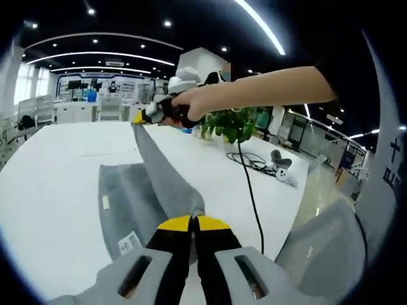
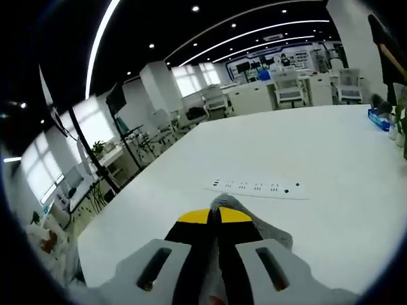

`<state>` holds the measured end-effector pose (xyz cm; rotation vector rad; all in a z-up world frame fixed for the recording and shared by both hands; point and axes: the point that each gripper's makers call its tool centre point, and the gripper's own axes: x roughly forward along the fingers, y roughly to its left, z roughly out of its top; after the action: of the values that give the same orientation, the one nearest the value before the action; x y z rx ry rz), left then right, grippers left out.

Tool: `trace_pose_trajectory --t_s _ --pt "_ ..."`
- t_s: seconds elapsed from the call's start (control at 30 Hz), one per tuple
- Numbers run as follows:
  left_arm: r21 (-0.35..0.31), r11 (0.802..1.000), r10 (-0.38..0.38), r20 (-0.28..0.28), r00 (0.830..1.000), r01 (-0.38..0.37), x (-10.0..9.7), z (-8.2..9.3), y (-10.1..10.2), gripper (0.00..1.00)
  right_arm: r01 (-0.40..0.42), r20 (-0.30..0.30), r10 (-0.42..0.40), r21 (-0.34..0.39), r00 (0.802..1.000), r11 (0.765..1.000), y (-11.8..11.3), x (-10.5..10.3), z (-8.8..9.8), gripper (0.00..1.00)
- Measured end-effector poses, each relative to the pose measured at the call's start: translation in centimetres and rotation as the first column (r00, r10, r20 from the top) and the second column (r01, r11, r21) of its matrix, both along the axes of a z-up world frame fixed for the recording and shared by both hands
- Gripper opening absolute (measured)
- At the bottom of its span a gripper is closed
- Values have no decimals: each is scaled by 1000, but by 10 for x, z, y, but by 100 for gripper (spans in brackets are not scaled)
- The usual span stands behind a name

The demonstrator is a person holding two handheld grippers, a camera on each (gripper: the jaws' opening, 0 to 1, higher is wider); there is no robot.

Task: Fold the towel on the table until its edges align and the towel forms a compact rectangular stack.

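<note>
Grippers with yellow-tipped black jaws work as a pair: the left gripper (image 1: 193, 222) pinches the near corner of the grey terry towel (image 1: 137, 203) on the white table (image 1: 51, 184) while the right gripper (image 2: 215, 216) clamps the far corner, stretching that edge taut, probably to carry it over in a fold.

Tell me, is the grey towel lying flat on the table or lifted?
Partly lifted: both grippers, left and right, hold the towel stretched between them, while its lower part rests on the table.
</note>
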<state>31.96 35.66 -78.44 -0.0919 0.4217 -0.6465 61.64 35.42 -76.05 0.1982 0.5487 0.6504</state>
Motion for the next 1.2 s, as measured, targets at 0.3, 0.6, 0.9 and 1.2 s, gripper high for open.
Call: trace_pose_trajectory --t_s 0.3,0.6,0.9,1.2 --pt "-28 999 29 -16 999 -30 -4 -4 22 1 -22 -6 22 -11 1000 1000 33 -2 -8 1" --pt "-35 997 72 -102 992 -76 -3 -31 42 2 -23 -35 21 -56 999 998 45 2 -39 1" --pt "-47 990 117 -237 964 -132 -1 -69 60 2 -46 -40 42 -101 998 994 61 4 -68 1" --pt "-29 987 142 -325 935 -160 -4 -101 71 2 -65 -45 59 -141 997 988 74 21 -95 1"
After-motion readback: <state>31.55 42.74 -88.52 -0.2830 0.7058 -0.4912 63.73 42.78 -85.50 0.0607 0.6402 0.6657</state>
